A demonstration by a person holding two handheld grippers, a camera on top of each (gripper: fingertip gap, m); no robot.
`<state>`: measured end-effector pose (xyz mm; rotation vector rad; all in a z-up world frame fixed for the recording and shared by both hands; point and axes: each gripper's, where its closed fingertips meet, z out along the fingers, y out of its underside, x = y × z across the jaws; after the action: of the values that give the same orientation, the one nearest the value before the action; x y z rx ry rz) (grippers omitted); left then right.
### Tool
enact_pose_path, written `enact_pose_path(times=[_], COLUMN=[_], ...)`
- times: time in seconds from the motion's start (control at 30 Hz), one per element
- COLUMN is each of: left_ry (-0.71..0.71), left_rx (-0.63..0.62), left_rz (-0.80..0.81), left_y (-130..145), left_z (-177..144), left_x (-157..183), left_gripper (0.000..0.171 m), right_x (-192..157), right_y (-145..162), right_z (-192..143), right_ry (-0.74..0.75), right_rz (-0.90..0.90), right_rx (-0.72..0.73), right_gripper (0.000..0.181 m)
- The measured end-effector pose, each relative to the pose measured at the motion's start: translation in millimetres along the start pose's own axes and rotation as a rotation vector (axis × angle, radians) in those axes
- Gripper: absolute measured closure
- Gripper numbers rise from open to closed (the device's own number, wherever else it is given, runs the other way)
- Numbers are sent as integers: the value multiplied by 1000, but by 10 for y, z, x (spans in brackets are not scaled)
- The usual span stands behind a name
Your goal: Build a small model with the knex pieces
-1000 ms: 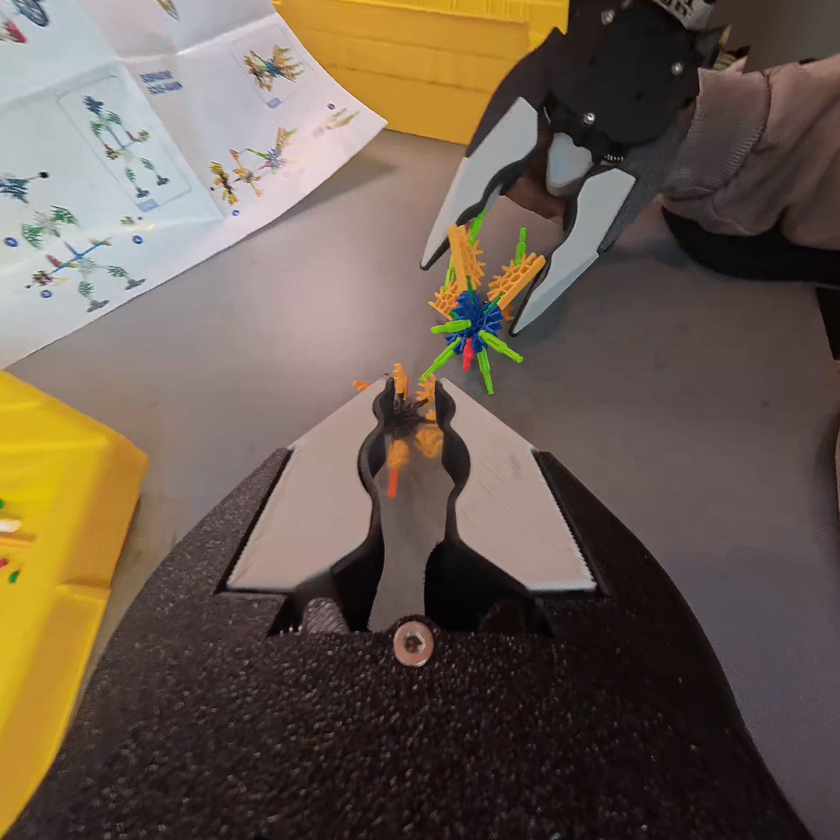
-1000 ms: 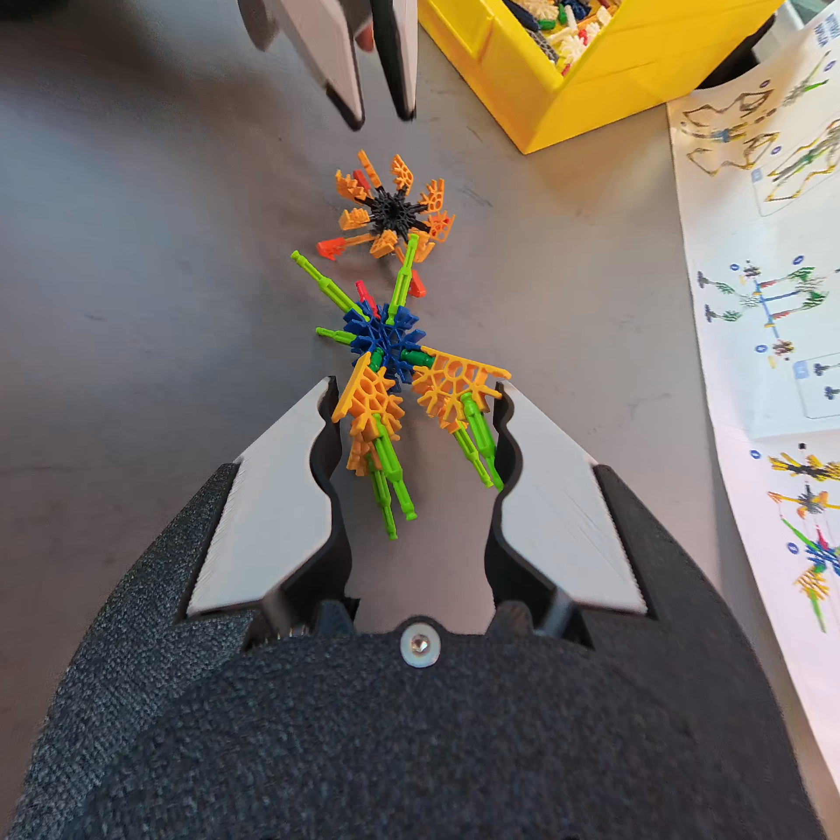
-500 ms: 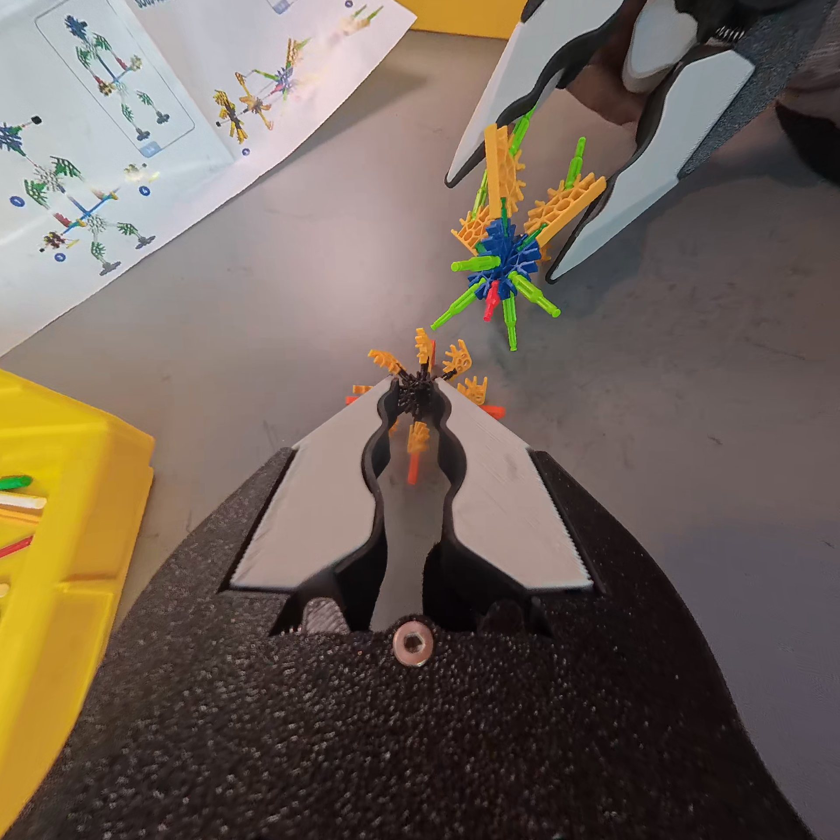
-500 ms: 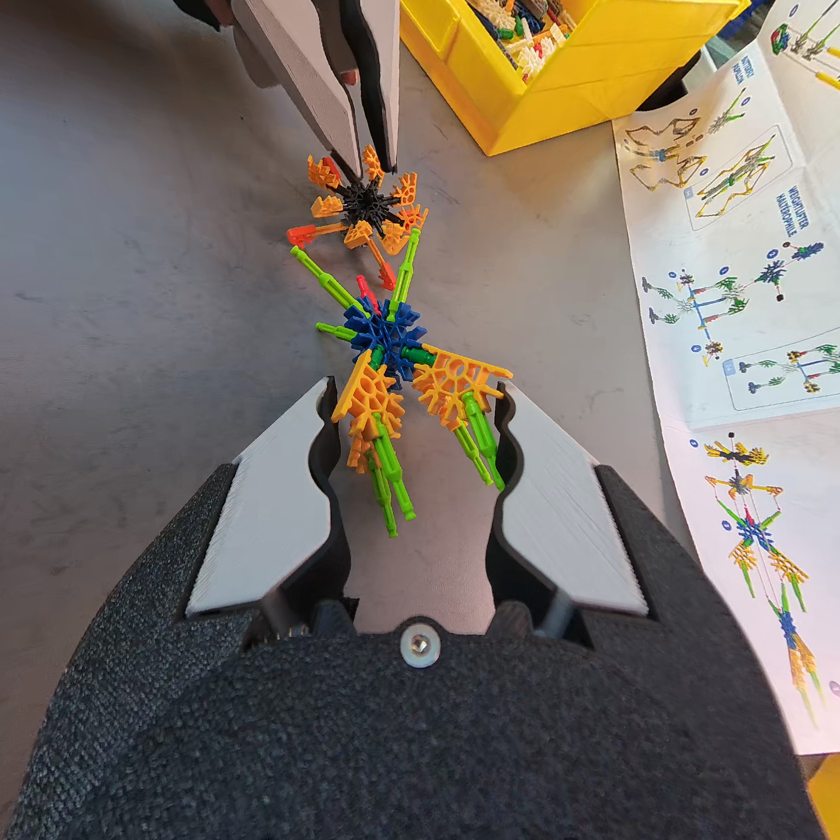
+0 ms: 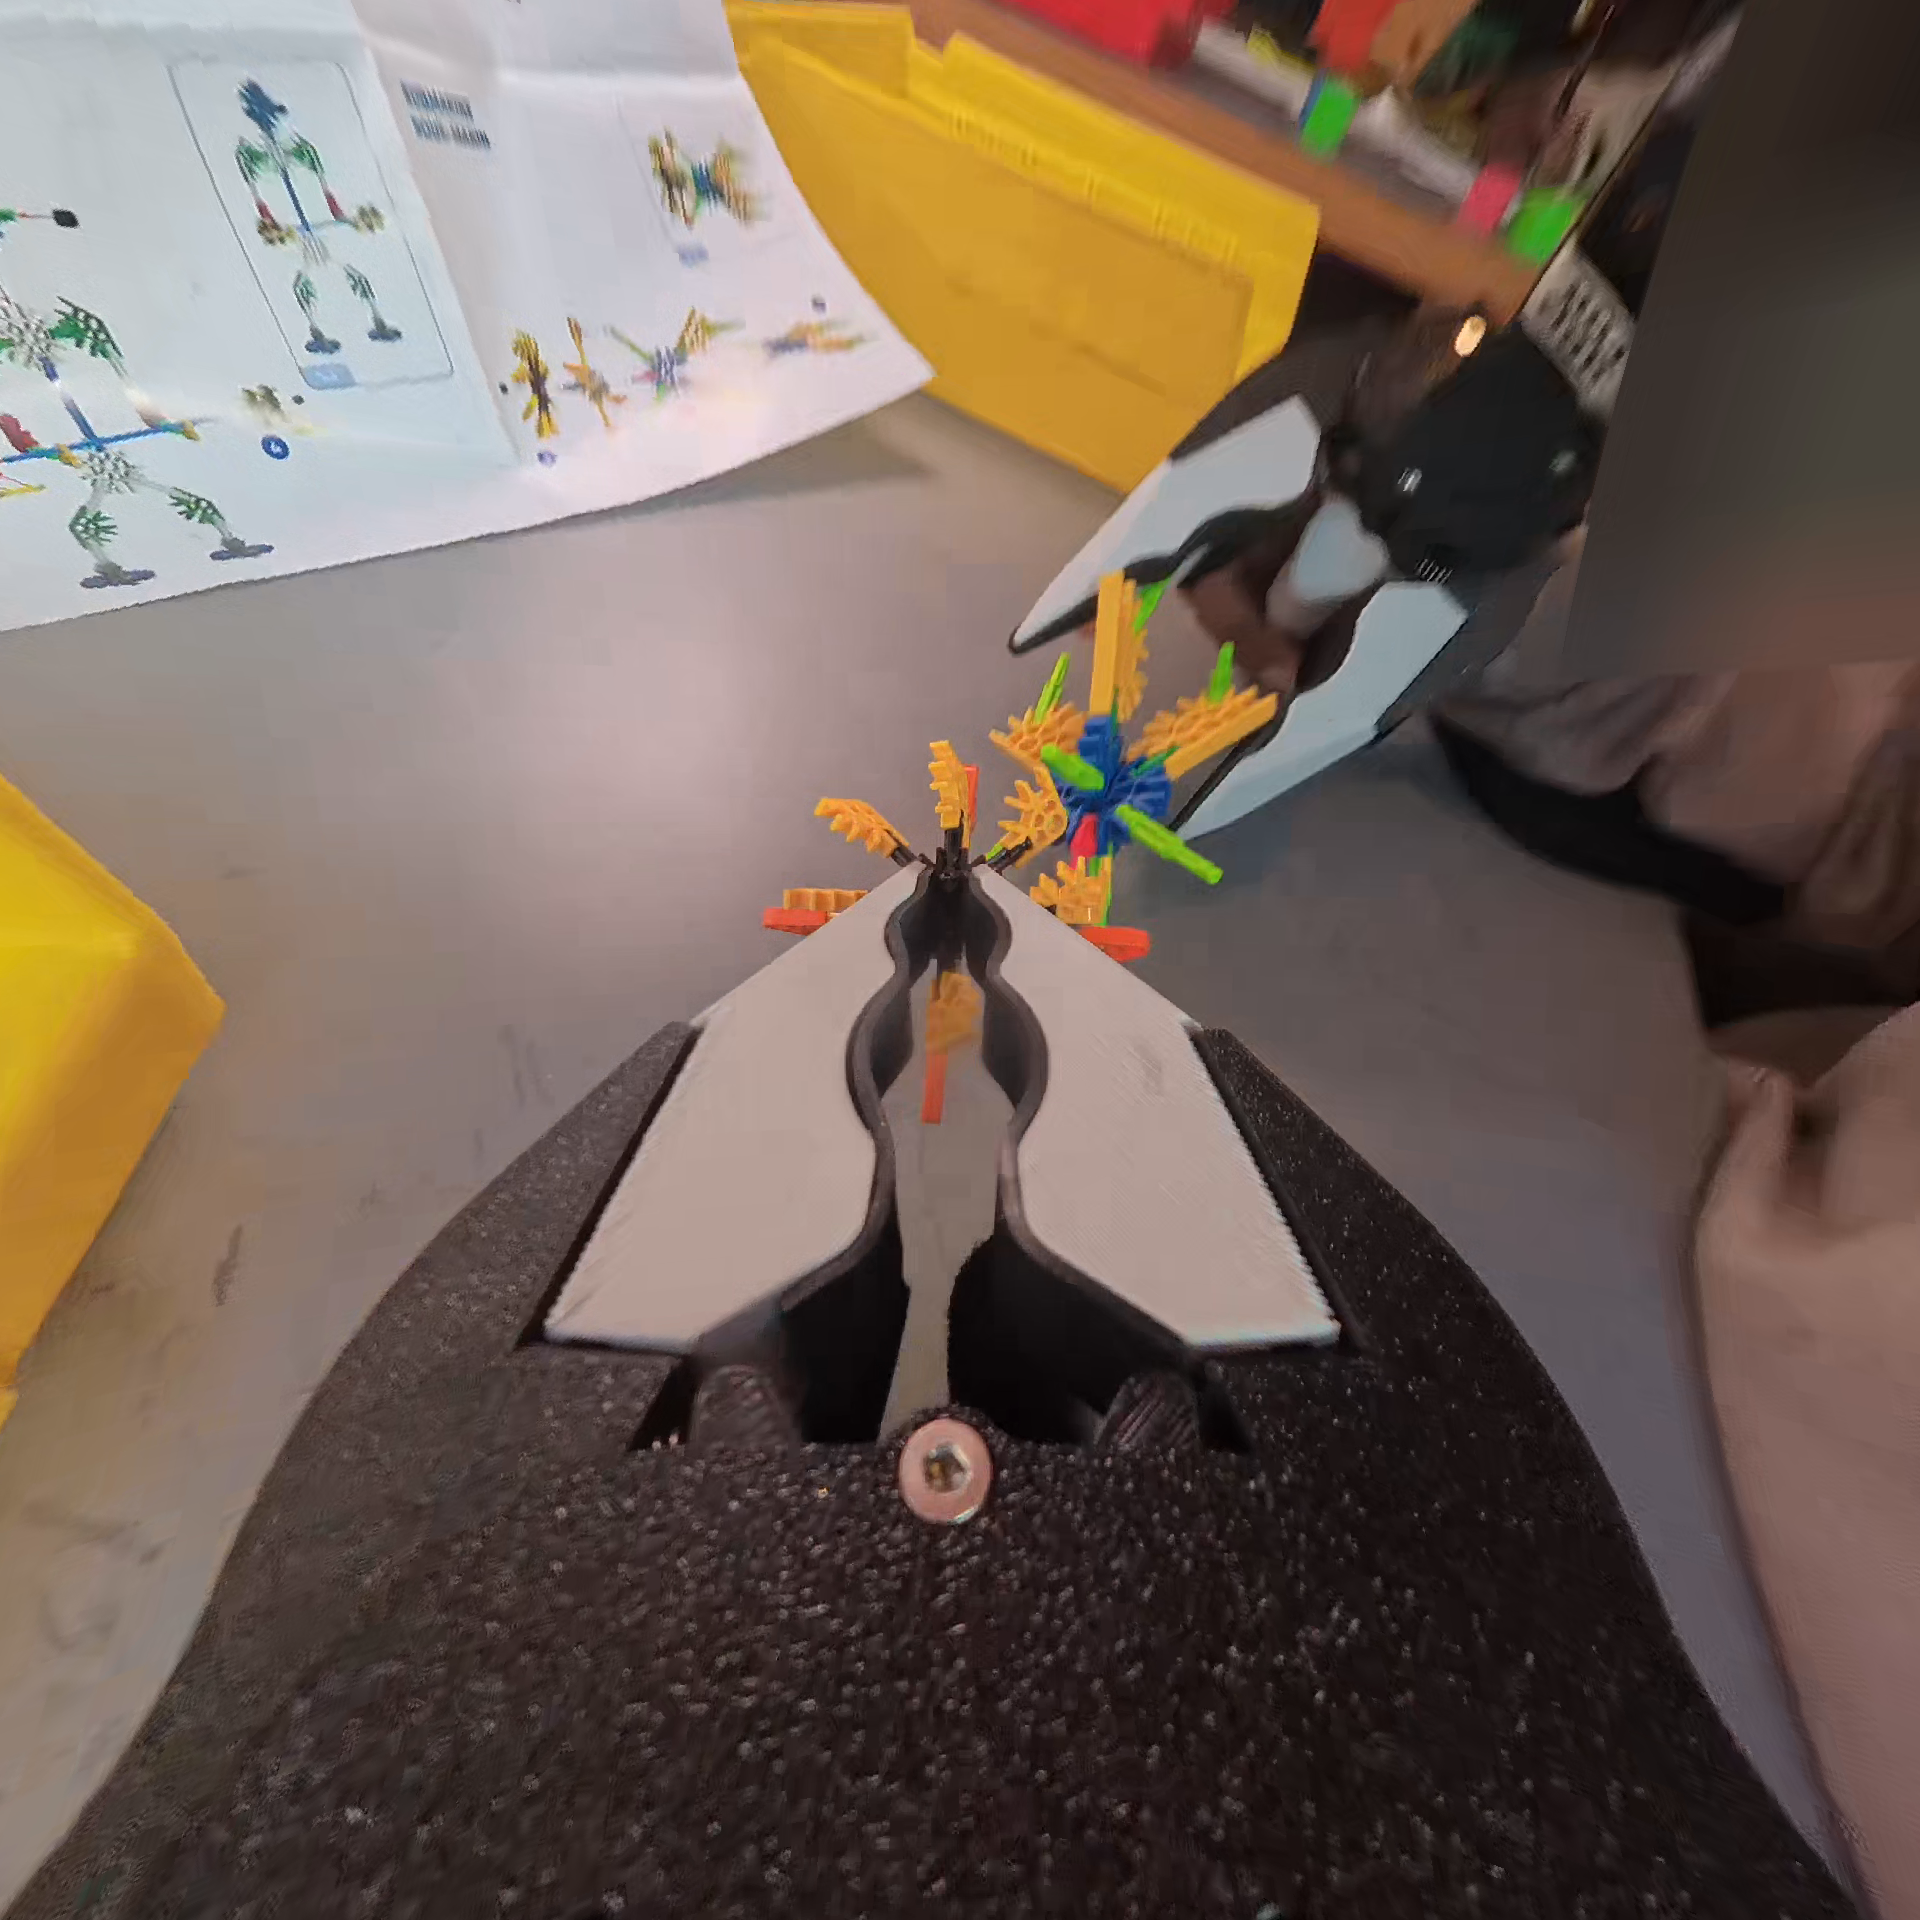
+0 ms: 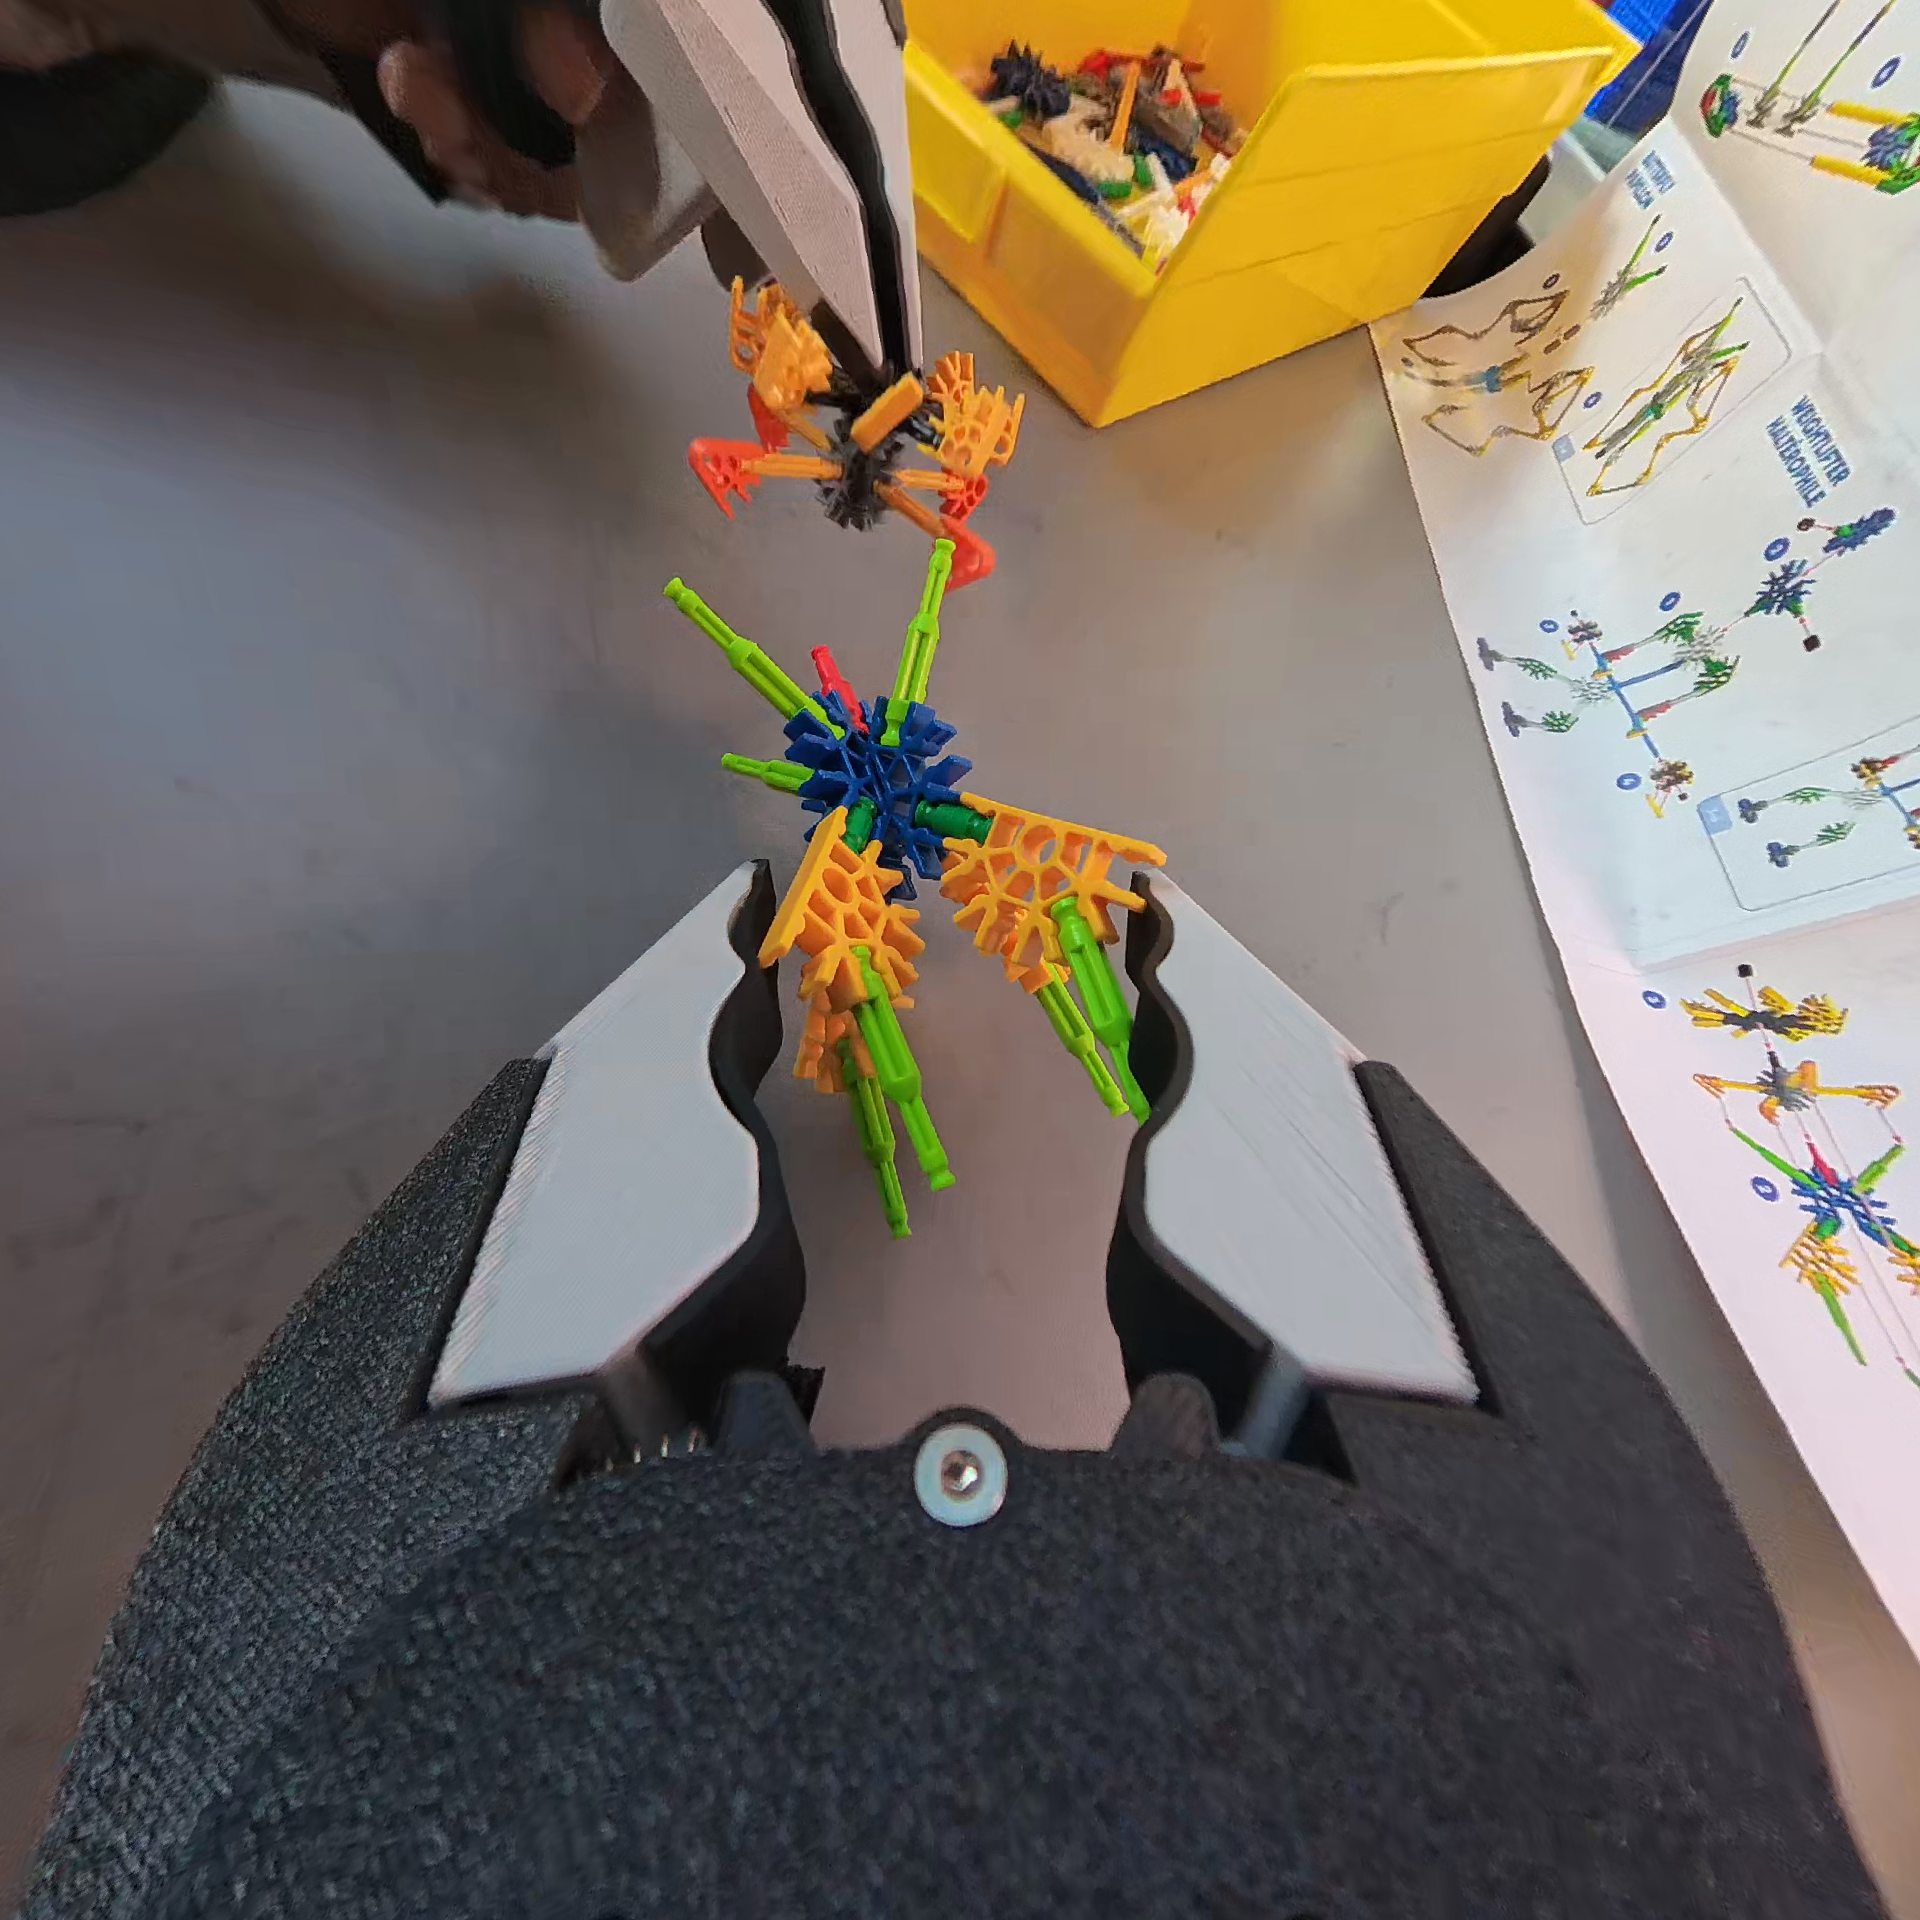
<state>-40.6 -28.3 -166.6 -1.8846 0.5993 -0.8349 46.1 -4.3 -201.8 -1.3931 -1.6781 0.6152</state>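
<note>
My left gripper (image 5: 949, 878) is shut on the black hub of a small spoked piece with orange fan ends and red tips (image 5: 940, 821). In the right wrist view this piece (image 6: 862, 457) hangs tilted from the left gripper (image 6: 883, 353), just above the table. My right gripper (image 6: 948, 883) is shut on a blue-hub piece (image 6: 878, 774), with its fingers pressed on two orange fans and green rods between the jaws. In the left wrist view the right gripper (image 5: 1112, 732) holds the blue-hub piece (image 5: 1117, 790) close beside the black-hub piece. A green rod tip nearly touches a red tip.
A yellow bin of loose pieces (image 6: 1299, 239) stands behind the left gripper. A white instruction sheet (image 6: 1714, 727) lies at the right, and shows at the upper left in the left wrist view (image 5: 416, 312). Another yellow box (image 5: 1039, 270) stands beyond. A person's sleeve (image 5: 1766, 727) is at the right.
My left gripper came down onto the black-hub piece lying on the table, shut on its hub and lifted it tilted. The blue-hub piece stays held in my right gripper.
</note>
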Motion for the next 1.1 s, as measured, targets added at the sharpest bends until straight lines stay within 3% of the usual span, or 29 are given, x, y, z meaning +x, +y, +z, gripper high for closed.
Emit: enact_pose_path(times=[0.17, 0.3, 0.6, 0.9, 1.1], left_ry=[233, 346, 370, 379, 372], left_rx=[364, 493, 548, 581, 571], left_rz=[-349, -451, -479, -560, -583], left_y=[-449, -593, -643, -651, -621], left_z=[-265, -285, -222, -199, -153], left_x=[60, 163, 205, 156, 139], left_gripper=[167, 168, 168, 169, 169], right_x=[136, 121, 79, 72, 91], right_y=[-344, -559, -687, -634, -574], right_z=[-138, -161, -187, -124, -77], right_ry=[-12, -55, -127, -124, -183], right_rz=[221, 385, 519, 565, 725], right_rx=[225, 339, 414, 373, 363], right_gripper=[116, 117, 117, 117, 119])
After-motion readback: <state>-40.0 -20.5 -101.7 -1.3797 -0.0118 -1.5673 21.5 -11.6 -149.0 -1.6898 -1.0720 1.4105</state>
